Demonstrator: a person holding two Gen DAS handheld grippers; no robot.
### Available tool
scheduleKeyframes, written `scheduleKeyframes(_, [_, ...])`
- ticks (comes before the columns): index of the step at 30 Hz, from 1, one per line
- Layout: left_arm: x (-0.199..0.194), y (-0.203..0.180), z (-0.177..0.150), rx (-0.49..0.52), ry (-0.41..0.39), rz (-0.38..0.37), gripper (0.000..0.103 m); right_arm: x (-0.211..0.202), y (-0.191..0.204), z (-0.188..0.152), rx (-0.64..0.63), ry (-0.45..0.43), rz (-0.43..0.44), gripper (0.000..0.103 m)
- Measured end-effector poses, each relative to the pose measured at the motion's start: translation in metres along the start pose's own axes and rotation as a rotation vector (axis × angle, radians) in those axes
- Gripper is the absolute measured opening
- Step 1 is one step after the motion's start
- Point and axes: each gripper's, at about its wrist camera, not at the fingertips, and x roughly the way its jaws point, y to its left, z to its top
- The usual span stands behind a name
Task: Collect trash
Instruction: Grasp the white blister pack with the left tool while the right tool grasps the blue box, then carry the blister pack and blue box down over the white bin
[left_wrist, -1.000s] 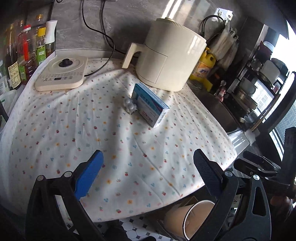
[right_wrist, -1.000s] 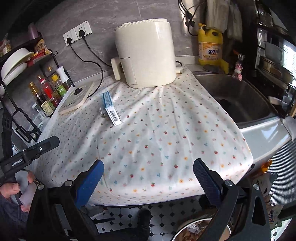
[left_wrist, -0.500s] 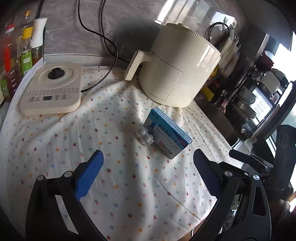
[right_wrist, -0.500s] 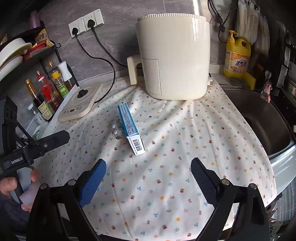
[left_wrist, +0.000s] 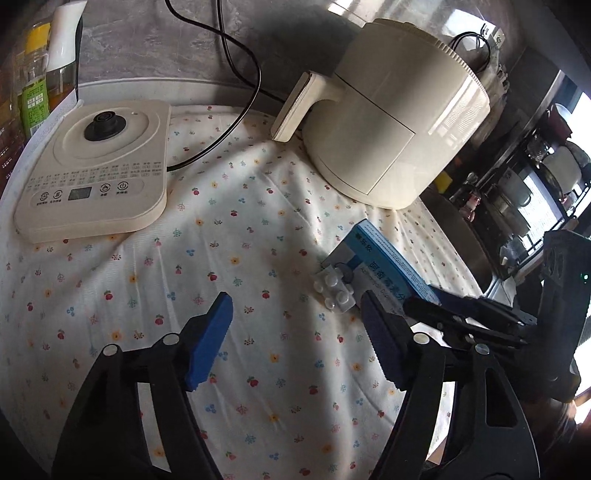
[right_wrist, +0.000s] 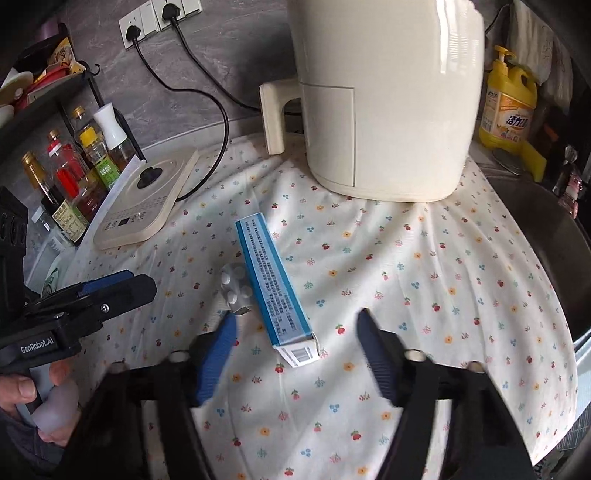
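A blue and white medicine box (right_wrist: 269, 280) lies on the flowered cloth, with a small blister pack of white pills (right_wrist: 234, 284) against its left side. My right gripper (right_wrist: 297, 317) hovers over the box's near end. Its jaws are closing with the barcode end between them, and the pads are clear of it. In the left wrist view the box (left_wrist: 391, 266) and pack (left_wrist: 334, 290) lie just ahead of my left gripper (left_wrist: 295, 299). Those jaws are closing on nothing, with the pack just beyond the right fingertip. The left gripper (right_wrist: 110, 288) also shows in the right wrist view, held by a hand.
A cream air fryer (right_wrist: 388, 92) stands behind the box. A kettle base (left_wrist: 92, 173) with its cord sits at the back left, beside several sauce bottles (right_wrist: 74, 166). A sink (right_wrist: 535, 229) and a yellow soap bottle (right_wrist: 509, 107) are on the right.
Both grippers have moved forward and down toward the box and pill pack, which now look much nearer. Both pairs of jaws have narrowed.
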Motion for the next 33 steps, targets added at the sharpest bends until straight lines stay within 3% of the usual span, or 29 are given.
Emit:
scheduleKeyframes(7, [0.027,-0.008,0.01,0.038,0.058,-0.051,0.051,-0.003,-0.003,0.003,-0.008,-0.019,-0.062,0.021])
scheduleKeyframes(13, [0.056,-0.024,0.012,0.067,0.121,-0.077,0.046,-0.021,-0.023,0.001,0.037,-0.042,-0.111,0.021])
scheduleKeyframes(18, [0.08,-0.03,0.013,0.031,0.169,-0.04,0.045,-0.038,-0.039,-0.009,0.075,-0.052,-0.148,0.021])
scheduleKeyframes(22, [0.085,-0.031,0.018,0.001,0.166,-0.039,0.038,-0.042,-0.048,-0.022,0.103,-0.024,-0.177,0.021])
scheduleKeyframes(33, [0.052,-0.027,-0.006,-0.052,0.079,-0.103,0.037,-0.047,-0.04,-0.057,0.073,0.05,-0.187,0.021])
